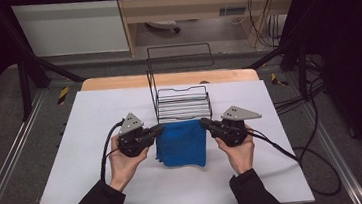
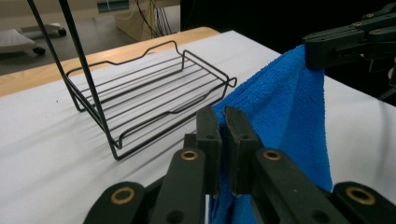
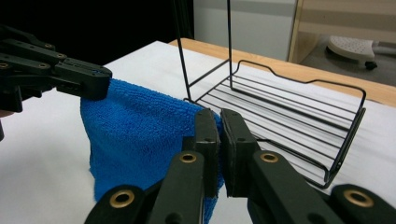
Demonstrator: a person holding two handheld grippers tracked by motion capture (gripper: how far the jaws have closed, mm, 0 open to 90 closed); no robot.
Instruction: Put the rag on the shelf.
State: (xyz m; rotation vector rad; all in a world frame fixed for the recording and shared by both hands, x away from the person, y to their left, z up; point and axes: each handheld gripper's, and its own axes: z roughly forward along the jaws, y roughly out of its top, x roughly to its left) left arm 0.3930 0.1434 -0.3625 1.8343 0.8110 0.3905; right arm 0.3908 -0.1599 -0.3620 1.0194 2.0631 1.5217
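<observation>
L tongs (image 1: 158, 129) & R tongs (image 1: 204, 123) each clenched on top corner of blue cloth (image 1: 181, 143), frame centre, hanging just above white desk (image 1: 74, 157). Wire rack (image 1: 183, 107) just behind.

Your cloth (image 1: 181, 143) hangs between your two grippers near the middle of the table (image 1: 87, 141), its lower edge on the surface. The left gripper (image 1: 159, 129) clamps its left top corner, the right gripper (image 1: 204, 123) its right. Just behind it, toward the far edge, the rack (image 1: 182, 103) stands on the table.
</observation>
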